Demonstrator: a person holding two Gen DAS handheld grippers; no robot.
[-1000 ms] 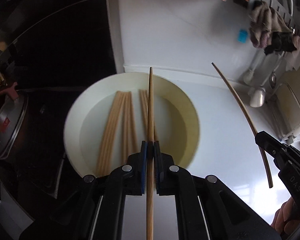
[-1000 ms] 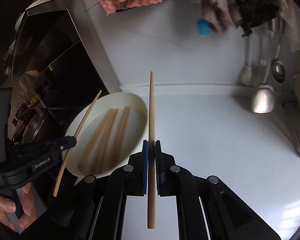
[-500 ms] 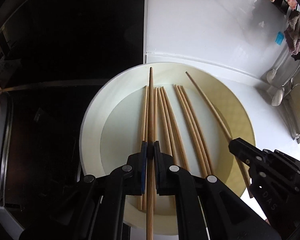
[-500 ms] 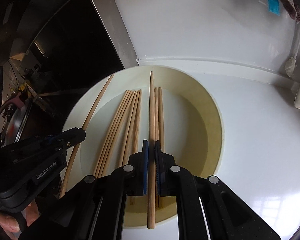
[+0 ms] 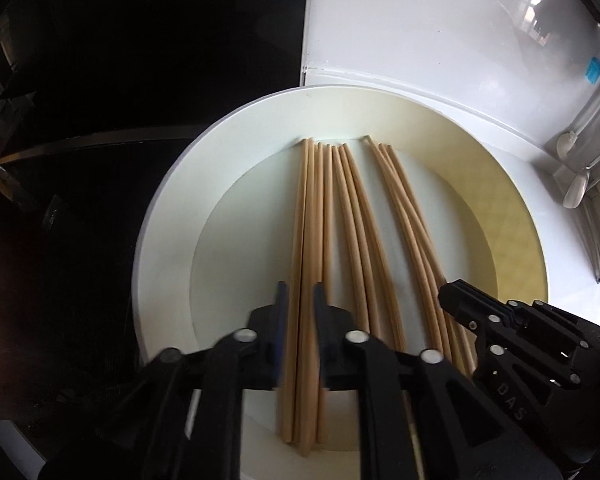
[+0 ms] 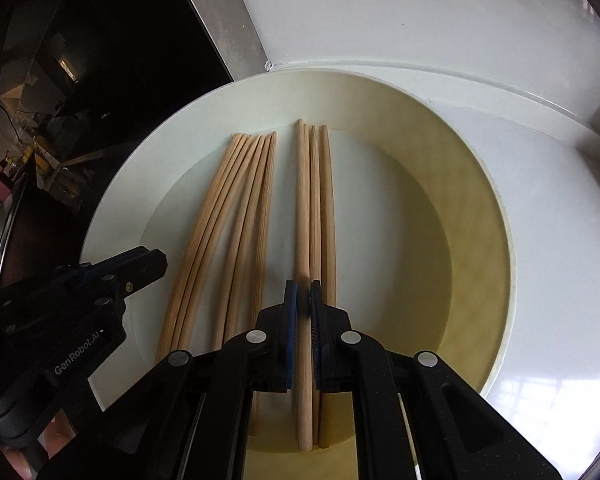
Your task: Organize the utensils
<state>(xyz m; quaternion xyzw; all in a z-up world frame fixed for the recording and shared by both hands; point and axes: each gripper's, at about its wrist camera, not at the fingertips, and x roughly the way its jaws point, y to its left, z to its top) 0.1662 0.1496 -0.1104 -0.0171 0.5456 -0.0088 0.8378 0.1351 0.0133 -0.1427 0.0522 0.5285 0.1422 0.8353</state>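
A white counter (image 6: 540, 240) bears a cream plate (image 6: 480, 184).

A round shallow cream plate (image 6: 112, 200) is sitting on my glossy white counter (image 6: 560, 280), at its back edge against the wall. Pale wooden chopsticks (image 6: 236, 216) are lying in it lengthwise in two groups, the larger group left of the smaller (image 6: 316, 208).

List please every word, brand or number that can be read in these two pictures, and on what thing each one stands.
"GenRobot.AI": white letters on the black body of the left gripper, right wrist view.
"DAS": faint raised letters on the black body of the right gripper, left wrist view.
The plate and the chopsticks bear no text.
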